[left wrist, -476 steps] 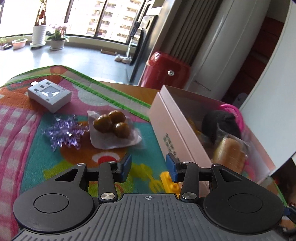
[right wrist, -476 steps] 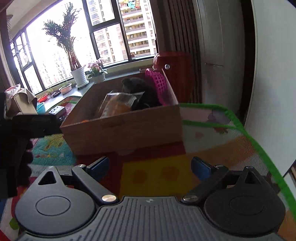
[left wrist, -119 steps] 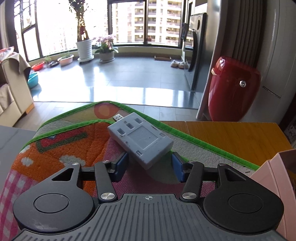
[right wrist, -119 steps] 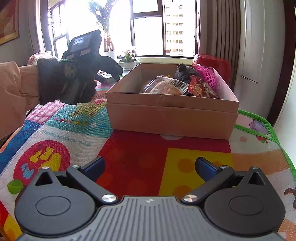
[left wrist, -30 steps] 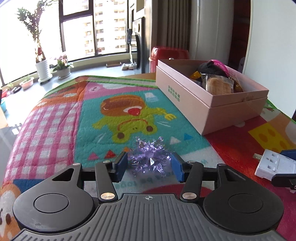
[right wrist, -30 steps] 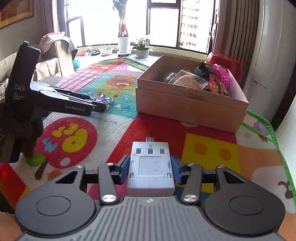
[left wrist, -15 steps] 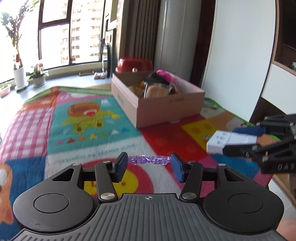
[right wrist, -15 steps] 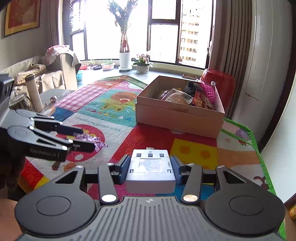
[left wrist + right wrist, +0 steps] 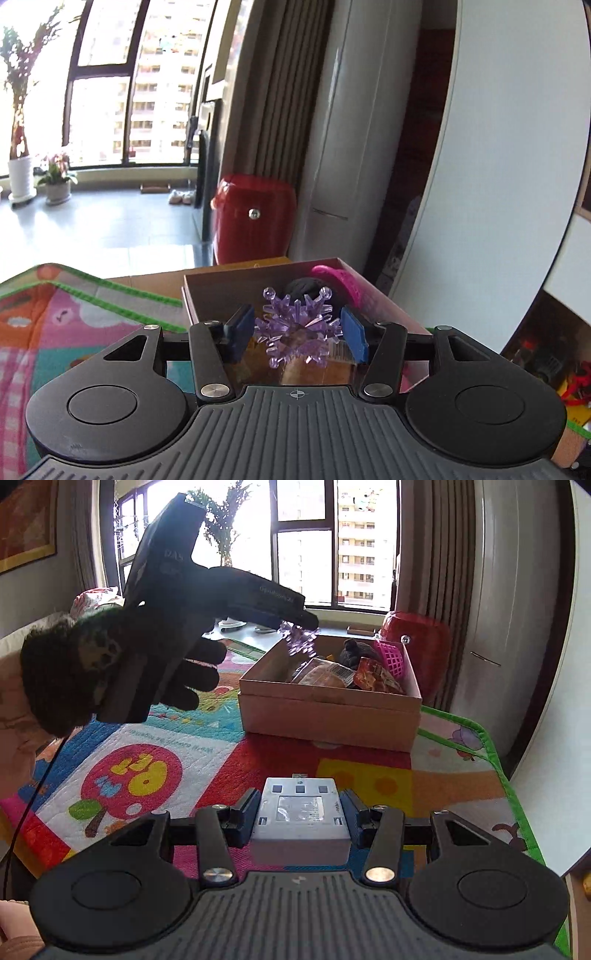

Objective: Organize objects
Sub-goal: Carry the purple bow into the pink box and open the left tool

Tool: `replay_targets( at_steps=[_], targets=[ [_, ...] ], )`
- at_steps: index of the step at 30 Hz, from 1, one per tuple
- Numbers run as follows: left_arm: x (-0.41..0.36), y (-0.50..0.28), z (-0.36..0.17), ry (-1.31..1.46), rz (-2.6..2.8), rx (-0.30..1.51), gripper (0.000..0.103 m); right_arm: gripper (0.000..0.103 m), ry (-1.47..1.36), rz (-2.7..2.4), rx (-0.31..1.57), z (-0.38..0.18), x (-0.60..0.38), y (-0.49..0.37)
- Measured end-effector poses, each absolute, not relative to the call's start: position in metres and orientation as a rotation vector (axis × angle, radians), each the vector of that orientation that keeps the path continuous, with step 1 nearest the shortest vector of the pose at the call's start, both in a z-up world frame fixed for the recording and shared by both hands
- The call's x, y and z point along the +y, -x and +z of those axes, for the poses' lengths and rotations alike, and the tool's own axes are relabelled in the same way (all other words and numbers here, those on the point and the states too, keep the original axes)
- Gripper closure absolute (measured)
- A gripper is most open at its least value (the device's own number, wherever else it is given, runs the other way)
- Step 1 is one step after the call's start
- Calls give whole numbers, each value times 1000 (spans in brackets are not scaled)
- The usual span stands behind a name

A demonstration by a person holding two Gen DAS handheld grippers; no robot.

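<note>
My left gripper (image 9: 297, 334) is shut on a purple crystal snowflake (image 9: 299, 330) and holds it over the near left corner of the open cardboard box (image 9: 225, 291). In the right wrist view the left gripper (image 9: 299, 622) hangs above the box (image 9: 328, 716) with the snowflake (image 9: 299, 638) dangling from it. My right gripper (image 9: 301, 816) is shut on a grey USB hub (image 9: 301, 812), low over the play mat in front of the box.
The box holds snack packets (image 9: 328, 674), a dark plush toy (image 9: 356, 651) and a pink basket (image 9: 391, 657). A colourful play mat (image 9: 155, 764) covers the table. A red stool (image 9: 253, 218) stands behind. A white wall lies to the right.
My left gripper has carried the snowflake up from over the mat to above the box's near left corner. My right gripper has stayed in front of the box with the hub.
</note>
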State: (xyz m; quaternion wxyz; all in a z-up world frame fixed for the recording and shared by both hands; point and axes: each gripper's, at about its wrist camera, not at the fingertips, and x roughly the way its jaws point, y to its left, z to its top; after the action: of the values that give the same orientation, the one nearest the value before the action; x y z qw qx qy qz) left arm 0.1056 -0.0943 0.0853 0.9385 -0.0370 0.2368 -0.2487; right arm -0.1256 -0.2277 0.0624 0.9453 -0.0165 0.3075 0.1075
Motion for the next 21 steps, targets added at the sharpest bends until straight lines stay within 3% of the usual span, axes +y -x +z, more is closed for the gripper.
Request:
replay_targets(
  at_steps=[6,12,16,21],
  targets=[
    [-53,-68,66,149,-488,521,46,56,46,200,661,60,-228,104],
    [-82,-111,69,120,-533,544,47,56,58,176,664,64,-216,80],
    [-91,-148,73,244,-544,583,47,56,61,154,690,57,-214,80],
    [-68,-123,81,221,-573,581,47,56,52,135,717,47,-226,87]
  ],
)
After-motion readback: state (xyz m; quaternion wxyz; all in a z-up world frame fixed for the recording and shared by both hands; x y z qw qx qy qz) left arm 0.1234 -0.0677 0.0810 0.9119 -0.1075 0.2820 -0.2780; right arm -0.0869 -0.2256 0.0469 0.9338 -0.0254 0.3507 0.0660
